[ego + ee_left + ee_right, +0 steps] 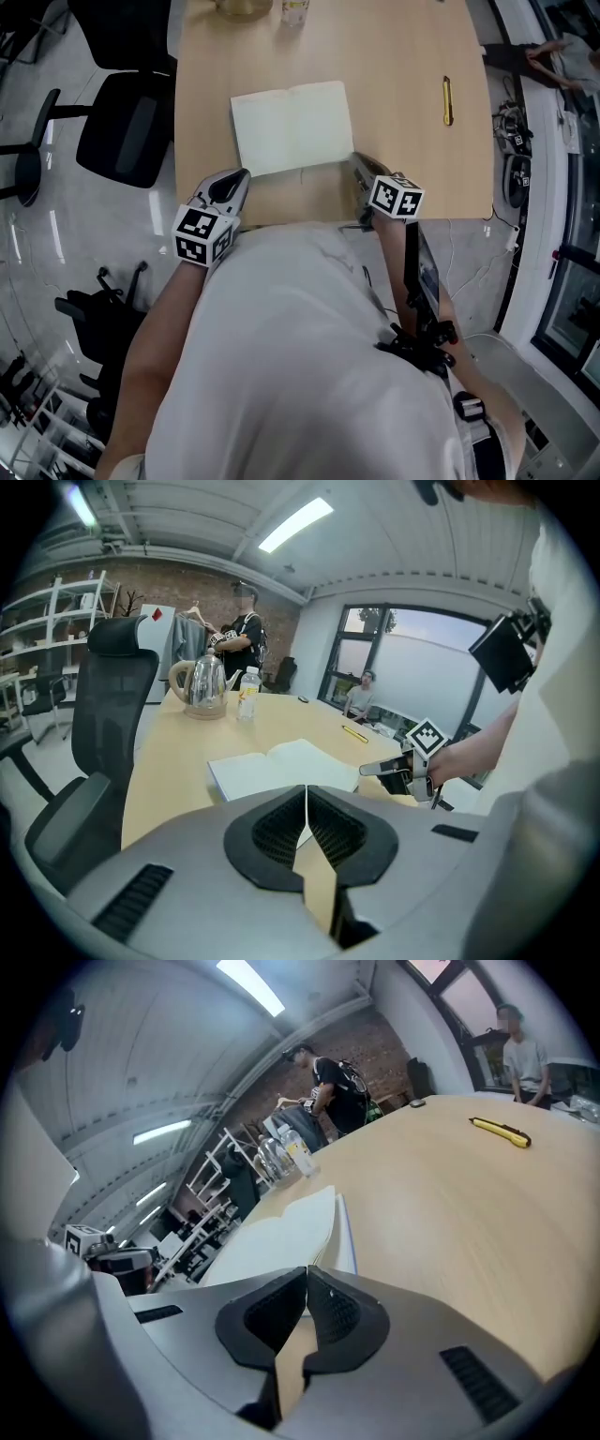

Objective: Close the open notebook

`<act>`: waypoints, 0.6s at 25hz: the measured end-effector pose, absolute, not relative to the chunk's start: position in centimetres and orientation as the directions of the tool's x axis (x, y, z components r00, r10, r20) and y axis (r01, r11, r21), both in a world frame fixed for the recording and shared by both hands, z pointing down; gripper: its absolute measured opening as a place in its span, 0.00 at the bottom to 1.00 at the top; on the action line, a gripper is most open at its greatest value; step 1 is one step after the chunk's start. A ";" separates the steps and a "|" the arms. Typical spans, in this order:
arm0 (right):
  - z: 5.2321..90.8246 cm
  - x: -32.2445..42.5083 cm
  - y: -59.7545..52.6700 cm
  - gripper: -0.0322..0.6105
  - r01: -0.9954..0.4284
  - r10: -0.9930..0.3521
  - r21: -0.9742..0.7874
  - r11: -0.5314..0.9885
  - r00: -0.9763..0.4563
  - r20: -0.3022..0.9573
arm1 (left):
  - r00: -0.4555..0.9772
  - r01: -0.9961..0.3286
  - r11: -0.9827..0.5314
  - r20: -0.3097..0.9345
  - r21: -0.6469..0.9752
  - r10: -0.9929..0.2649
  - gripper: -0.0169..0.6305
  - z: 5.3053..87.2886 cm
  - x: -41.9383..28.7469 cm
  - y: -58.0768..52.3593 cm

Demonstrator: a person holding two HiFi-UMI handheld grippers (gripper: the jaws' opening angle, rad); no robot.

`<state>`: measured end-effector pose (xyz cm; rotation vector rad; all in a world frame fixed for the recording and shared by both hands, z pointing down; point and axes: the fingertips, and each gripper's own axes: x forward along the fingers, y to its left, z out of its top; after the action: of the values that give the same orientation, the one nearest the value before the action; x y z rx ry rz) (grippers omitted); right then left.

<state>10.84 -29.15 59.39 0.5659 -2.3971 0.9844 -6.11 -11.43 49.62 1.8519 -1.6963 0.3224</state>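
An open notebook [292, 127] with blank pale pages lies flat on the wooden table [403, 75]. It also shows in the left gripper view [281, 766] and the right gripper view [281, 1237]. My left gripper [244, 174] hovers just off the notebook's near left corner, jaws shut with nothing between them [307, 791]. My right gripper [354, 160] sits at the near right corner, jaws likewise shut and empty [307, 1272]. Neither gripper visibly touches the pages.
A yellow pen-like tool [447, 100] lies on the table to the right. A kettle [206, 686] and a bottle [247, 694] stand at the far end. Black office chairs [122, 131] stand left of the table. People are at the far end and by the window.
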 end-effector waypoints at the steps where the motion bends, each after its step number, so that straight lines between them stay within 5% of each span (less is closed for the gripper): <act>1: 59.9 11.0 -29.2 0.08 -0.547 -0.186 -0.529 0.648 -0.788 0.587 | 0.148 -0.965 0.004 0.556 0.262 -0.818 0.05 49.6 -6.1 -11.4; 15: 63.8 11.9 -30.1 0.08 -0.676 -0.175 -0.402 0.617 -0.616 0.768 | 0.100 -0.964 0.055 0.547 0.259 -0.831 0.05 49.8 -5.9 -11.2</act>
<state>11.93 -30.06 63.75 0.6655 -2.1365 0.9145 -5.87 -11.21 49.80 1.8019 -1.7571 0.2949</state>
